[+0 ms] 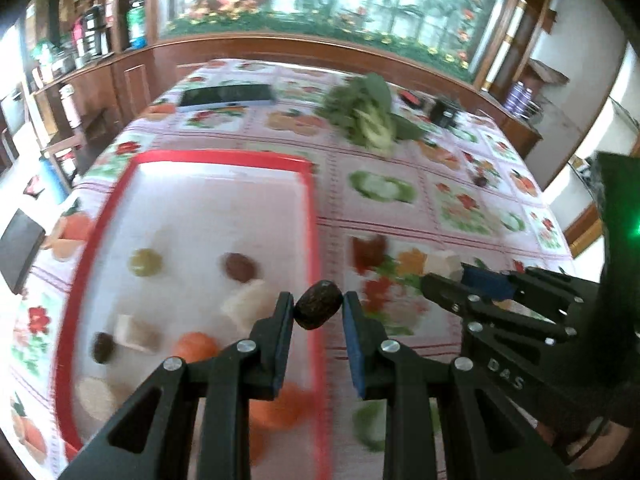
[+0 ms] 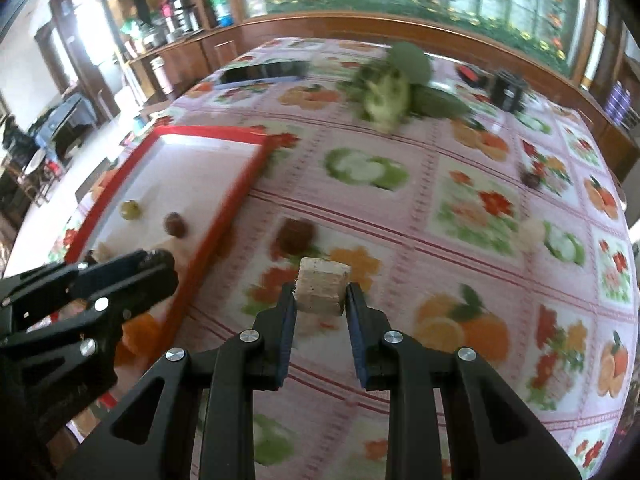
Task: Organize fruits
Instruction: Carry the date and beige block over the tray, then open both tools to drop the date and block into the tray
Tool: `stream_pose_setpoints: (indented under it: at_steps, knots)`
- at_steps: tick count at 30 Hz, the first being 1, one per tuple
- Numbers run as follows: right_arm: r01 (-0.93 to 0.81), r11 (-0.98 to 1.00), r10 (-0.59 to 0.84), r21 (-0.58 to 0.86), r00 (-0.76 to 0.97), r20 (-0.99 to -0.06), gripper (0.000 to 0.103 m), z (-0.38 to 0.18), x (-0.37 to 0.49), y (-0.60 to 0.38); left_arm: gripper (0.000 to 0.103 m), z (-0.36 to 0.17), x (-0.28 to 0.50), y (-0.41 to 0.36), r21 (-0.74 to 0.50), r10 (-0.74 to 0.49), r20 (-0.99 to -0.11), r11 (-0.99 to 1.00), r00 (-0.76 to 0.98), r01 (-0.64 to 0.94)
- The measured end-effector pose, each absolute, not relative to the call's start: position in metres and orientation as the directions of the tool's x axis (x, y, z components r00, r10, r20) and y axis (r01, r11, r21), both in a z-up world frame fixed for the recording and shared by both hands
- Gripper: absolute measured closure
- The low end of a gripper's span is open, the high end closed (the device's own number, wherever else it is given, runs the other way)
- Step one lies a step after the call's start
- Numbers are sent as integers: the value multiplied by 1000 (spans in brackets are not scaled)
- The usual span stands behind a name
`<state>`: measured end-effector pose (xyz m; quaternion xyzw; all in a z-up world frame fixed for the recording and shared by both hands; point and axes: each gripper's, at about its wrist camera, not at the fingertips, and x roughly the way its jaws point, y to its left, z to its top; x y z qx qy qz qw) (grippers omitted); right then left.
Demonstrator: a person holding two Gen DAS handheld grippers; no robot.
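In my left wrist view, my left gripper [image 1: 319,306] pinches a dark wrinkled oval fruit [image 1: 319,305] over the right rim of the red-edged white plastic tray [image 1: 224,157]; "DAS" is printed on my right gripper [image 1: 444,280] at three o'clock.

In my right wrist view, my right gripper [image 2: 321,294] clamps a pale beige cube-shaped chunk [image 2: 323,291] above the floral plastic tablecloth [image 2: 460,208]; the tray sits at ten o'clock.

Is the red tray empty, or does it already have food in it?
Not empty. The red tray holds several pieces: a green fruit, a brown one, an orange one and pale chunks.
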<state>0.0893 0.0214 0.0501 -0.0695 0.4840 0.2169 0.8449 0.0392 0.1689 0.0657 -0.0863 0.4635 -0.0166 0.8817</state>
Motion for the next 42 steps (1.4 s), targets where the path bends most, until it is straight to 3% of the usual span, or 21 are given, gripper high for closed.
stream_pose_setpoints:
  at_steps: [14, 39, 42]
  knots:
    - [-537, 840, 343, 80, 411, -845, 79, 49, 109, 122, 75, 48, 63, 271, -117, 23, -844, 967, 536, -226]
    - [-584, 811, 314, 37, 381, -870, 78, 13, 138, 161, 75, 12, 124, 279, -80, 39, -875, 971, 482, -225]
    - [-585, 810, 312, 36, 379, -871, 73, 12, 138, 160, 73, 13, 124, 277, -72, 45, -875, 973, 481, -221]
